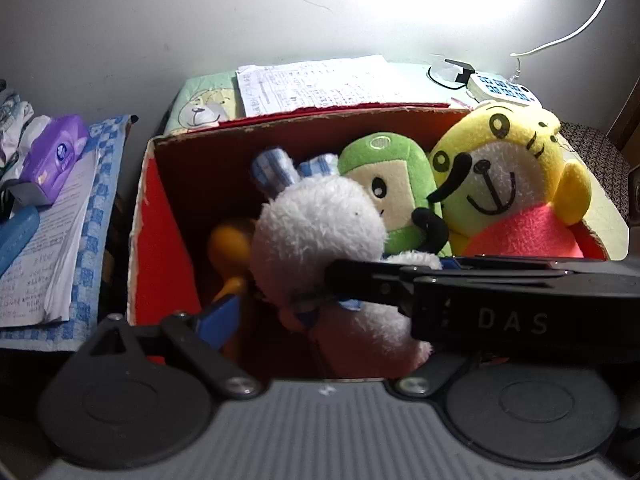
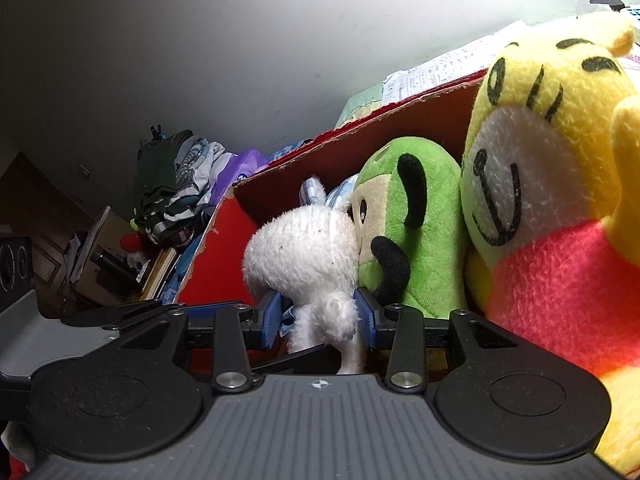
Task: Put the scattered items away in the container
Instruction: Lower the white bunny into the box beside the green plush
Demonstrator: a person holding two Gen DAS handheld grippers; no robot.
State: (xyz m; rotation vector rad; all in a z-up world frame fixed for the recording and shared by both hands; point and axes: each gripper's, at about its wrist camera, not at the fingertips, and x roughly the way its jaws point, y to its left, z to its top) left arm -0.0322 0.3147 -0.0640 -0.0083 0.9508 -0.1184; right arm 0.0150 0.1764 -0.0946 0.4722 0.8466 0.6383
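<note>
Clearly, in the left wrist view, the white plush rabbit (image 1: 320,224) is sitting in the middle of the frame, inside the red cardboard box (image 1: 160,216), with the green plush (image 1: 392,184) touching it on the right and the yellow bear plush (image 1: 508,176) leaning over the box's right edge. The right gripper (image 1: 352,280) is reaching in from the right of the frame across the rabbit's neck. The left gripper (image 1: 304,320) is hanging low over the box; only one blue-padded finger is showing at lower left, the other is hidden, so I cannot tell how its fingers are standing.

Next, in the right wrist view, the right gripper's blue pads (image 2: 272,316) are pinching the rabbit's narrow body just below the head, at lower center of the frame. The head is bulging above the grip and pressing against the green plush.

Judging by its fluffy pile, the rabbit is probably light, soft and compressible, with nothing fragile about it. The thin neck or torso is seeming the best hold: the fabric is bunching there, while the round head would likely squash and slip free.
</note>
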